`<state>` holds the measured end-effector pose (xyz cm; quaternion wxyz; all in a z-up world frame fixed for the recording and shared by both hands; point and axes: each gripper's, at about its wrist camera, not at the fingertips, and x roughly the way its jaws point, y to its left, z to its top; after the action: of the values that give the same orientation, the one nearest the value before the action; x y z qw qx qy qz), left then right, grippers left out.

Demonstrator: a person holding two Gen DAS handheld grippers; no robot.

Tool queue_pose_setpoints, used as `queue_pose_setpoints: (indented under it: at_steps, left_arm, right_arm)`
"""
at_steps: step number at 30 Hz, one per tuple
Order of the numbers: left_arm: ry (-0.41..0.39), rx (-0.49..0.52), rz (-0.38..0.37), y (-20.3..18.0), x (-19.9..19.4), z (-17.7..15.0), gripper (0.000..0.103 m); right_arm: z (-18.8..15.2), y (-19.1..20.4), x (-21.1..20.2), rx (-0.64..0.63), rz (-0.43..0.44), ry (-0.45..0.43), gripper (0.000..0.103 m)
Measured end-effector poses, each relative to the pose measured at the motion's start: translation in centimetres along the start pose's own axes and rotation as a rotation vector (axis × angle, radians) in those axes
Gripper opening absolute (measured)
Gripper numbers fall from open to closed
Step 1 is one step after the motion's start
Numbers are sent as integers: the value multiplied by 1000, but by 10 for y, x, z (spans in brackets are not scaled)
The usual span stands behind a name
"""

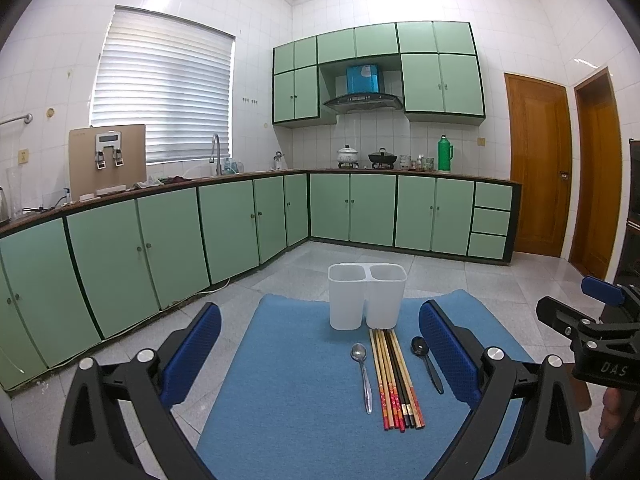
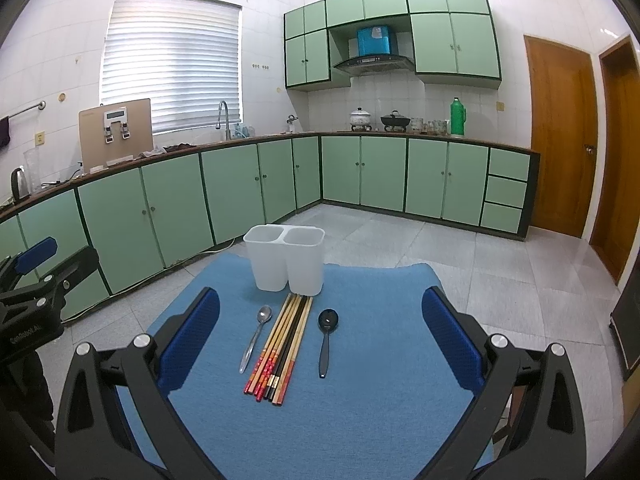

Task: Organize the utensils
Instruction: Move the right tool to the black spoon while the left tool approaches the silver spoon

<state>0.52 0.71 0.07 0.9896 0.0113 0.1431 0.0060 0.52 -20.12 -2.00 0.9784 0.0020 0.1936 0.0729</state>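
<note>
A white two-compartment holder (image 1: 366,296) (image 2: 285,258) stands empty at the far side of a blue mat (image 1: 288,380) (image 2: 372,360). In front of it lie a metal spoon (image 1: 362,374) (image 2: 256,336), a bundle of several chopsticks (image 1: 394,380) (image 2: 282,346), and a black spoon (image 1: 426,362) (image 2: 326,340). My left gripper (image 1: 320,350) hovers open above the mat's near side, nothing between its fingers. My right gripper (image 2: 320,334) is likewise open and empty, with the utensils lying between its blue pads (image 2: 192,338) in its view. Each gripper appears at the edge of the other's view.
The mat lies on a raised surface over a grey tiled floor (image 2: 500,260). Green cabinets (image 1: 160,248) run along the left and back walls. Two wooden doors (image 2: 560,136) are at the right. A dark piece of furniture (image 2: 628,320) stands at the far right.
</note>
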Motion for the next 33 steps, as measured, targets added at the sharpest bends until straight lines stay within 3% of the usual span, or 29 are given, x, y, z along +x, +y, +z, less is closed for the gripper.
queue_pose_setpoints:
  at_steps: [2,3,4,5,11,20,28,31,33]
  left_arm:
    - [6,1,0,-1,2,1,97]
    - [10,0,0,-1,4,1,97]
    - [15,0,0,-2,6,1,97]
    - [21,1,1,-2,9,1,97]
    - [87,14,28,3,43,-7,97]
    - [270,38,88,13,132,-38,97]
    - [390,32,101,22,201,-67,97]
    - [415,32,100,23,216,-74,97]
    - [428,32,100,22,226,-79,97]
  right_arm:
    - [0,0,2,1,-3,6,98]
    - [1,0,4,9,-37,94,98]
    - [3,-1,1,10,-38,97,98]
    - [0,-1,8,5,-13,23,98]
    - [-3,-6,38,10,-47,80,98]
    - [-25,-17,144,19,-108,280,98]
    - [-42,-15,236,36,-89,403,97]
    - [-47,-12,265,26,-94,441,91]
    - [-50,-11,280,29,-94,472,82]
